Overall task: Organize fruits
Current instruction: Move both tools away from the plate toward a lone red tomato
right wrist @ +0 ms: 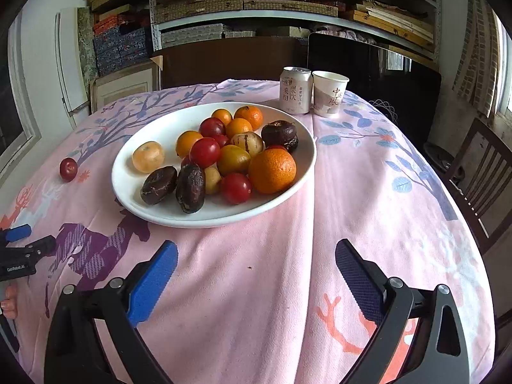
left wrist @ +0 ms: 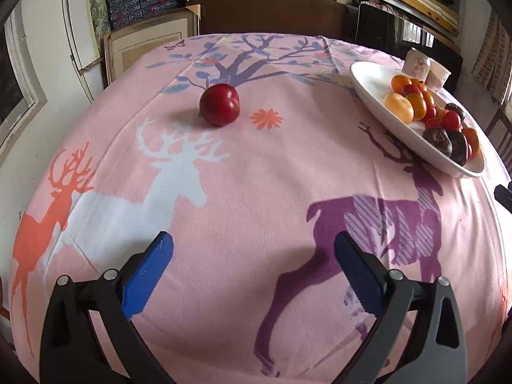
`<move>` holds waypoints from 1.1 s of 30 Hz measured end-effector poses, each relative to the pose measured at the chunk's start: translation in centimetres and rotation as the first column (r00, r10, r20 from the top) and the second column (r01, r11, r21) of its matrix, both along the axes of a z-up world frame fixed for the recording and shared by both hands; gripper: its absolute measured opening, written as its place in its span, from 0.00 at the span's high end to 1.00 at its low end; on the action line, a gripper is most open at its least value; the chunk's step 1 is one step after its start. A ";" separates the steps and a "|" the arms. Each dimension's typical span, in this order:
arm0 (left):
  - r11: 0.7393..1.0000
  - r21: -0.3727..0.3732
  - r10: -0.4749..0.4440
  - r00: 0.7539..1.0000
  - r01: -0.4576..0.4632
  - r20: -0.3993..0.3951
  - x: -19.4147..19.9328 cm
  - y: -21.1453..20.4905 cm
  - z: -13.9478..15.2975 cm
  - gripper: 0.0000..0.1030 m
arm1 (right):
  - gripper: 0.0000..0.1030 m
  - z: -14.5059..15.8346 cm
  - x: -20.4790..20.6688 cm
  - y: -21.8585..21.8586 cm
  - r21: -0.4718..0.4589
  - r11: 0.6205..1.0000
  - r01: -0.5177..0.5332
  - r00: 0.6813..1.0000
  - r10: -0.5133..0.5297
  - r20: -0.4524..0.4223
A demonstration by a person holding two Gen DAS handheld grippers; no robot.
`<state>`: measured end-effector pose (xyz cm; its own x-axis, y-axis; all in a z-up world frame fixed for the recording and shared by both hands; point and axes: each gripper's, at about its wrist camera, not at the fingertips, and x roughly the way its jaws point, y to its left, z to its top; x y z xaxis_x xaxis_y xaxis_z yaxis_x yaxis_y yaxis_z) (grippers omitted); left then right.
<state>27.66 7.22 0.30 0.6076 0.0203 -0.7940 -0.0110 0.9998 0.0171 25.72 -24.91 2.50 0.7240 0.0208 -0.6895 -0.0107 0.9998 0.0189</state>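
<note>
A dark red round fruit [left wrist: 220, 104] lies alone on the pink deer-print tablecloth, ahead of my left gripper [left wrist: 252, 246], which is open and empty. It also shows small in the right wrist view [right wrist: 68, 169], left of the plate. A white plate [right wrist: 153, 137] holds several oranges, red tomatoes and dark brown fruits; it shows at the right in the left wrist view [left wrist: 368, 80]. My right gripper [right wrist: 256, 256] is open and empty, just in front of the plate. The left gripper shows at the right wrist view's left edge [right wrist: 22, 240].
A drink can [right wrist: 295, 89] and a paper cup [right wrist: 329, 94] stand behind the plate. A wooden chair [right wrist: 480, 172] stands to the right of the table. Shelves with boxes line the back wall.
</note>
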 end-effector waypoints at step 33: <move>0.994 0.063 0.069 0.974 -0.084 0.216 3.6 0.4 2.6 0.04 | 0.03 0.8 0.3 3.8 -0.049 0.977 0.208 0.977 -0.206 0.058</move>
<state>31.24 7.62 2.88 0.7570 0.1252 -0.6413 -0.0984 0.9921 0.0776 26.01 -21.14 3.26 0.7435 -0.1698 -0.6468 0.1970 0.9799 -0.0307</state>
